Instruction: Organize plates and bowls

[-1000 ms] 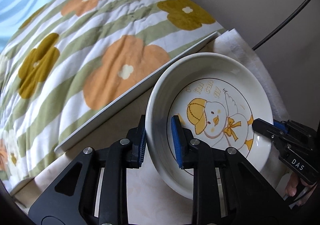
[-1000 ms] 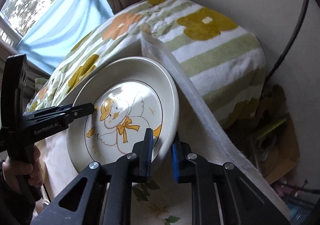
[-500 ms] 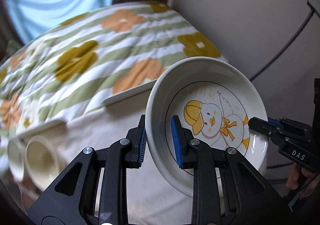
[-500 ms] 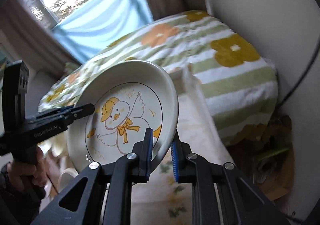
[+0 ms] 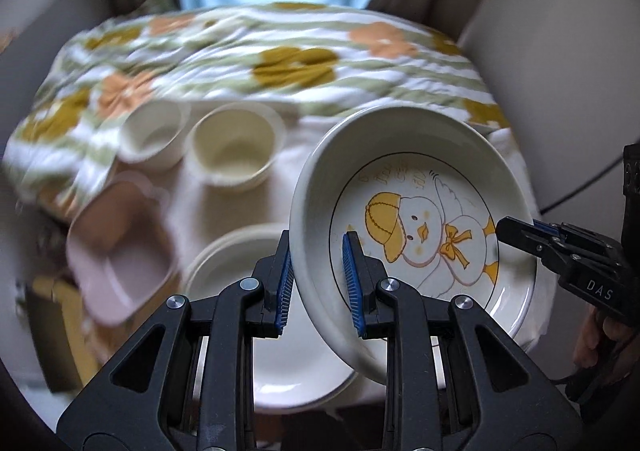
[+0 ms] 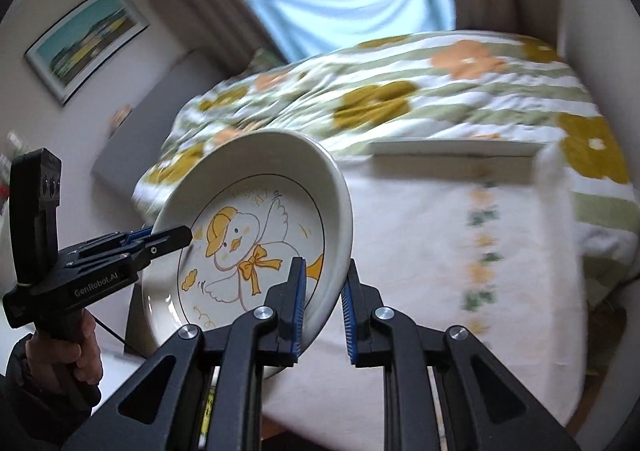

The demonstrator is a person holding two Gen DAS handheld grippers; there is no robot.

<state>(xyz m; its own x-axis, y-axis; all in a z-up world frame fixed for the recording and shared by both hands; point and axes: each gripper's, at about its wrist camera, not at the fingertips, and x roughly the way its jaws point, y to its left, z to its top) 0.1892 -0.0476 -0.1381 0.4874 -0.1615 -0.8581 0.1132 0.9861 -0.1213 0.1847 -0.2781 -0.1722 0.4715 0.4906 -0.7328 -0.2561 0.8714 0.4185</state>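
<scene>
Left wrist view: the left gripper (image 5: 318,283) was clamped on the near rim of the duck plate (image 5: 416,227), one pad outside the wall, one inside. Across the plate, the right gripper (image 5: 516,233) pinched the far rim. So the plate hung tilted in the air between two nearly closed grippers, above a cream plate (image 5: 240,263) on the table. Behind that sat two cream bowls (image 5: 236,147) side by side, and a pink dish (image 5: 120,251) to their left. A flowered quilt (image 5: 280,55) filled the background, all of it blurred.

Right wrist view: the right gripper (image 6: 323,311) gripped the plate (image 6: 256,235) at its lower right rim, pads on either side of the wall. The left gripper (image 6: 176,237) bit the opposite edge, a hand (image 6: 76,347) wrapped round its handle. Below lay a white cloth (image 6: 460,251) with a leaf border, bare on this side.

The plate looked like glazed ceramic: stiff, fairly heavy, slick, and liable to chip or shatter if dropped. The raised rim was the sensible hold, and opposite grips should keep it from swinging.

Only the left view showed the bowls, pink dish and cream plate, the likely stacking spot. Only the right view showed the framed picture (image 6: 84,39), the window and the open stretch of cloth.
</scene>
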